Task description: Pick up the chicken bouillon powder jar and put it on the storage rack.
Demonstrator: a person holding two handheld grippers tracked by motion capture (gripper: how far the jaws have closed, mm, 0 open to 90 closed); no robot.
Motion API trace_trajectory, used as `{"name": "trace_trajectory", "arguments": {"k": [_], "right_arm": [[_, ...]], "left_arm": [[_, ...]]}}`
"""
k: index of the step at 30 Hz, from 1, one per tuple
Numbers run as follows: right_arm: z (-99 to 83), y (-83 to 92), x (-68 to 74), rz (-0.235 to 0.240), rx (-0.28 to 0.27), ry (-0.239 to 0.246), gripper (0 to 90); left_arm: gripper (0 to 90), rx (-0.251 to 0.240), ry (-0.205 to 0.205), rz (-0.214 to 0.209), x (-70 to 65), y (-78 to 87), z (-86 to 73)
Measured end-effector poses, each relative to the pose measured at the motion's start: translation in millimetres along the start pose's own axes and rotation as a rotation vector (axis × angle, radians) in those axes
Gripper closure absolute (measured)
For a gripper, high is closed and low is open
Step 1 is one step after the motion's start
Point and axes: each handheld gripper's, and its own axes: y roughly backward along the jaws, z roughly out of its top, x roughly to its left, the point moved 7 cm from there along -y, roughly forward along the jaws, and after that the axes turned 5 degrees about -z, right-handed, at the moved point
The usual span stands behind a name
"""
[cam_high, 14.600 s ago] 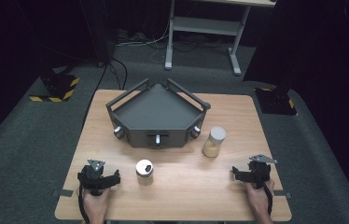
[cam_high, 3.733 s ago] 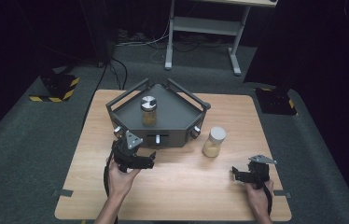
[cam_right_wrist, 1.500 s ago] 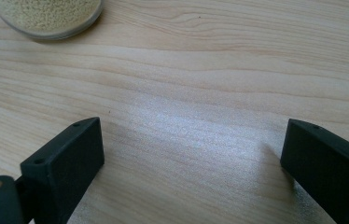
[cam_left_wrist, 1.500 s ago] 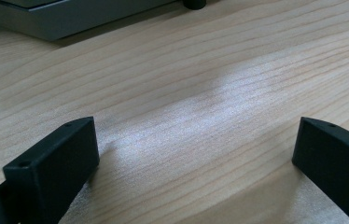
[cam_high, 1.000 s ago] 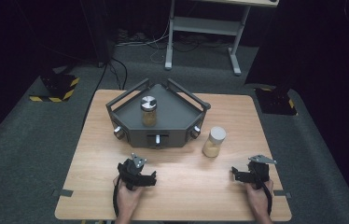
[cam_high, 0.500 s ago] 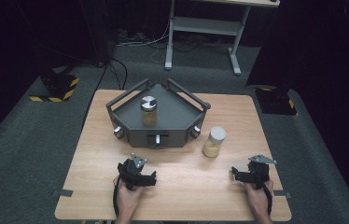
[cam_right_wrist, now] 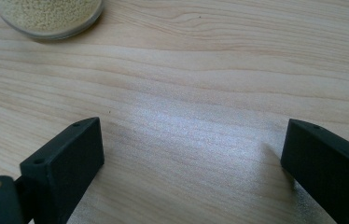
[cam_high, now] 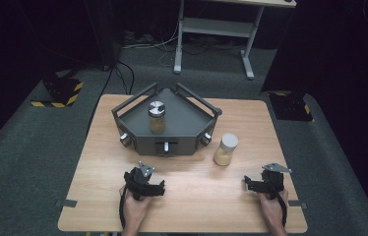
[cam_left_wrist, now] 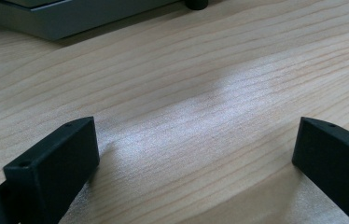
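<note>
1. Both grippers, left [cam_high: 145,183] and right [cam_high: 265,183], rest spread and empty on the bench [cam_high: 98,196].
2. White-lidded jar [cam_high: 225,149] stands beside the tray [cam_high: 172,142] (another jar [cam_high: 156,117] inside).
3. Probably rigid, smooth, breakable; grip mid-body.

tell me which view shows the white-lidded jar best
The high view: the white-lidded jar stands whole on the table, right of the grey tray. The right gripper view catches just its grain-filled base at the top edge.
</note>
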Motion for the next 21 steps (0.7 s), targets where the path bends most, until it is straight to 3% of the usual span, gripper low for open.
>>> {"name": "trace_trajectory", "arguments": {"k": [21], "right_arm": [[1.9,-1.3,-1.1,0.023,0.015,0.015,0.0]], "left_arm": [[0.6,-0.002,0.002,0.003,-0.4,-0.1,-0.1]]}}
